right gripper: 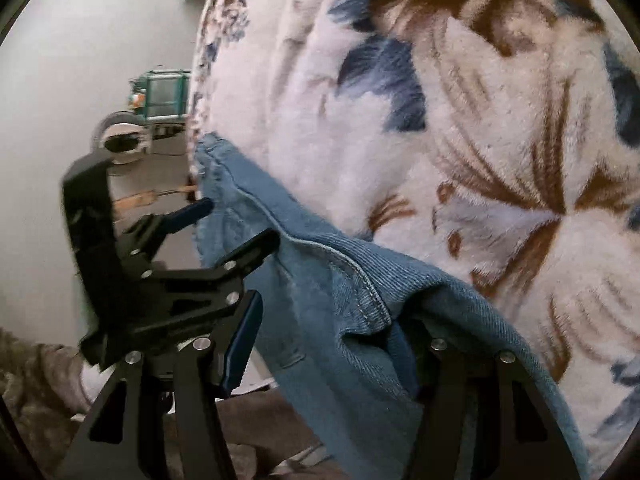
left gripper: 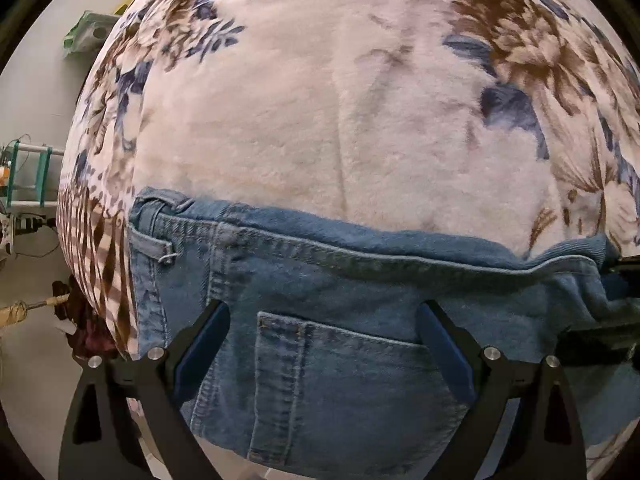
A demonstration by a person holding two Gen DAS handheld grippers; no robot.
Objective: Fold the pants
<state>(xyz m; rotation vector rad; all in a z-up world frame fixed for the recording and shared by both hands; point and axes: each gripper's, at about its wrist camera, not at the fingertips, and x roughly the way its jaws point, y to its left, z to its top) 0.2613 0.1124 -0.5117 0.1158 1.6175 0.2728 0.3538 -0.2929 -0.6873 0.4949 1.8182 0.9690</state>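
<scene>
Blue jeans (left gripper: 340,280) lie folded along the near edge of a floral blanket (left gripper: 320,100), back pocket (left gripper: 344,380) up and waistband at the left. My left gripper (left gripper: 324,312) points down over the pocket, open, with its blue-padded fingers (left gripper: 208,336) wide apart on either side of it. In the right wrist view the jeans (right gripper: 312,280) run diagonally. My right gripper (right gripper: 328,320) stands open around a loose fold of denim. Its left pad (right gripper: 244,340) is clear of the cloth and its right finger is half hidden under the fold. The left gripper (right gripper: 228,226) shows at the waistband end.
The fluffy blanket (right gripper: 480,120) covers a bed whose edge drops to a pale floor (left gripper: 32,80). A green metal frame (right gripper: 164,92) and cables stand on the floor beyond the bed's corner. A brown fuzzy cloth (right gripper: 32,380) lies low at the left.
</scene>
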